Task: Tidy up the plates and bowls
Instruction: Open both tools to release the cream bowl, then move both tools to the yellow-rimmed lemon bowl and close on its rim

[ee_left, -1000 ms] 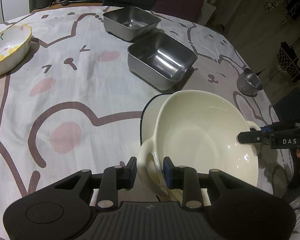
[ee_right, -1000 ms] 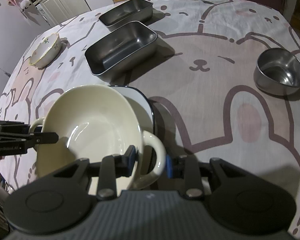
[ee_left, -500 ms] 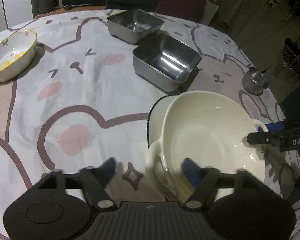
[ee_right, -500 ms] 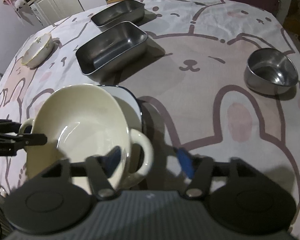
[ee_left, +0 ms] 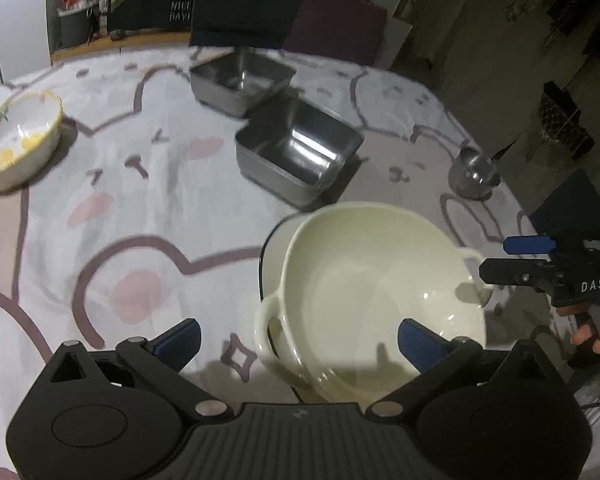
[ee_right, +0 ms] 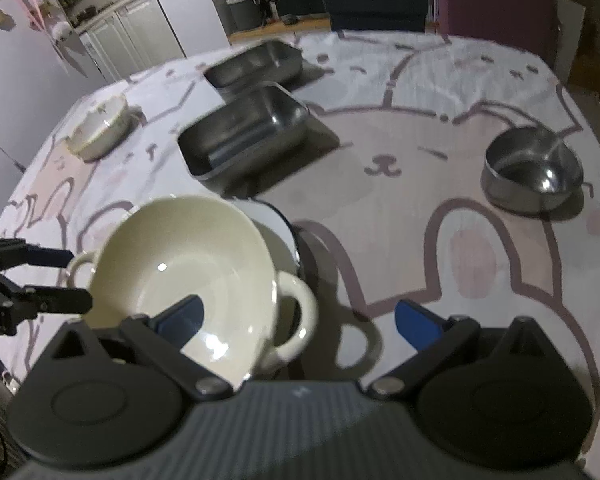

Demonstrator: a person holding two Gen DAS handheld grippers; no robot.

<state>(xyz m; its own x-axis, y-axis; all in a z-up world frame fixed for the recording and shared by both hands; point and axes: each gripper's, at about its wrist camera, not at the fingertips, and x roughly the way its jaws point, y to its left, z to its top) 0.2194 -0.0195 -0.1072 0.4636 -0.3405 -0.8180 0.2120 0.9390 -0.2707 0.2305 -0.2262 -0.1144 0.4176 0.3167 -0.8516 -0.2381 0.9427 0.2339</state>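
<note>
Nearest the cameras, the left gripper (ee_left: 299, 338) has its jaws spread wide and pinches nothing; one blue pad hangs over the cream two-handled bowl (ee_left: 380, 304), the other over bare cloth beside the bowl's near handle. The right gripper (ee_right: 298, 320) stands opposite, its jaws likewise spread and empty (the left pad over the bowl's inside, the right pad over the cloth). The bowl sits tilted on a white plate with a dark rim (ee_right: 284, 224), near the front edge of the bench (ee_left: 140, 200), which wears a cloth printed with cartoon bears.

Just beyond the plate stands a rectangular steel tray (ee_left: 298, 156), and behind that, closer to the far edge, a second steel tray (ee_left: 240, 78). A small round steel bowl (ee_right: 534, 170) rests well apart toward the right edge. A white bowl with a yellow scalloped rim (ee_left: 18, 136) sits near the left edge.
</note>
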